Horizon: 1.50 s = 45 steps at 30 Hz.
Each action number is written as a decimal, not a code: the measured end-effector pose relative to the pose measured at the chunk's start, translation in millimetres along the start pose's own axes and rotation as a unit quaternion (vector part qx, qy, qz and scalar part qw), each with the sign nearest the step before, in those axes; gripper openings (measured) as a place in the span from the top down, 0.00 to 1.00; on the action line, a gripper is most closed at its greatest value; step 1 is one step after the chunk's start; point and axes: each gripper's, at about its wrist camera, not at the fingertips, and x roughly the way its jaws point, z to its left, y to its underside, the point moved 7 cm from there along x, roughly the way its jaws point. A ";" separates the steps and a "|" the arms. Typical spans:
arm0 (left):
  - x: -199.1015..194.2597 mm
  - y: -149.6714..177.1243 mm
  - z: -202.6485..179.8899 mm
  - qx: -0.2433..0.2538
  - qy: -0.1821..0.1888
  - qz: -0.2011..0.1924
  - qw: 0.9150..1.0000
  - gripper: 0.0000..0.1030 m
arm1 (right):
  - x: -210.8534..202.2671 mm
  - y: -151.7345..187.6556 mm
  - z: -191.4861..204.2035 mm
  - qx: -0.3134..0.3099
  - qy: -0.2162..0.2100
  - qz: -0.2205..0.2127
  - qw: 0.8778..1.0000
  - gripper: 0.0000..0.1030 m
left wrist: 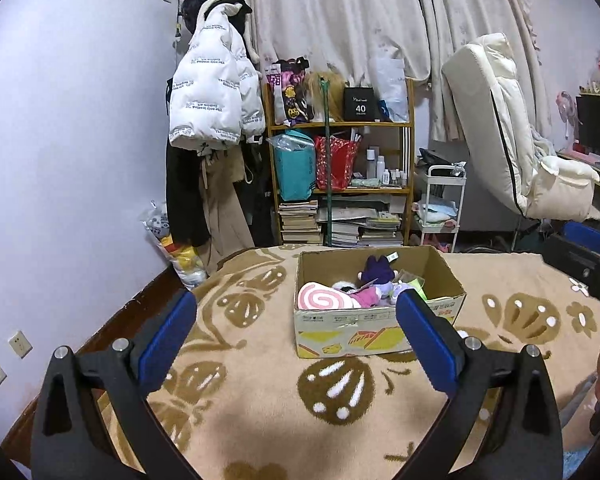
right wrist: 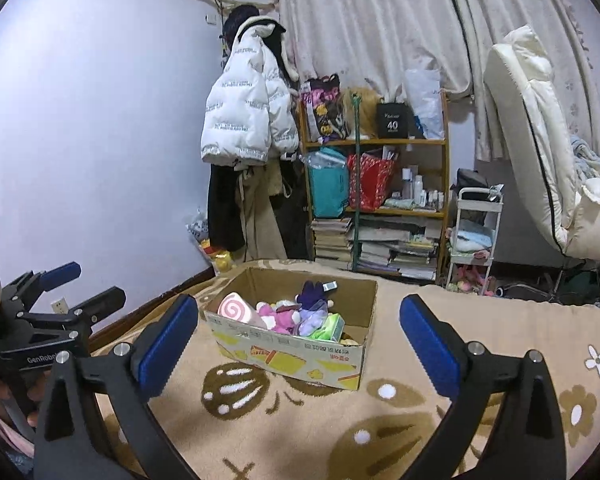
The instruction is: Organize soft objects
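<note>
A cardboard box (left wrist: 380,330) stands on the beige patterned blanket (left wrist: 260,400). It holds soft toys: a pink swirl cushion (left wrist: 322,296), a purple plush (left wrist: 376,272) and pink and lilac plush pieces. The box also shows in the right wrist view (right wrist: 292,354), with the swirl cushion (right wrist: 234,306), the purple plush (right wrist: 314,292) and a green pack (right wrist: 330,326). My left gripper (left wrist: 296,334) is open and empty, just short of the box. My right gripper (right wrist: 298,338) is open and empty, in front of the box.
A wooden shelf (left wrist: 340,168) with bags, bottles and stacked books stands beyond the bed. A white jacket (left wrist: 216,92) hangs at its left. A white cart (left wrist: 440,208) and a cream recliner (left wrist: 512,140) stand at the right. The lilac wall (left wrist: 80,140) runs along the bed's left side.
</note>
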 end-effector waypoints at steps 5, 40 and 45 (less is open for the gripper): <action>-2.0 4.3 3.6 0.002 -0.014 -0.013 1.000 0.04 | -10.7 0.3 -5.0 0.000 0.013 -0.017 1.000 0.00; 56.0 38.3 -0.7 -0.025 0.040 0.063 0.997 0.04 | 22.6 24.3 -35.7 0.042 0.036 0.010 0.998 0.00; 56.7 38.6 -0.8 -0.021 0.038 0.063 0.997 0.04 | 22.7 24.0 -36.0 0.042 0.035 0.009 0.998 0.00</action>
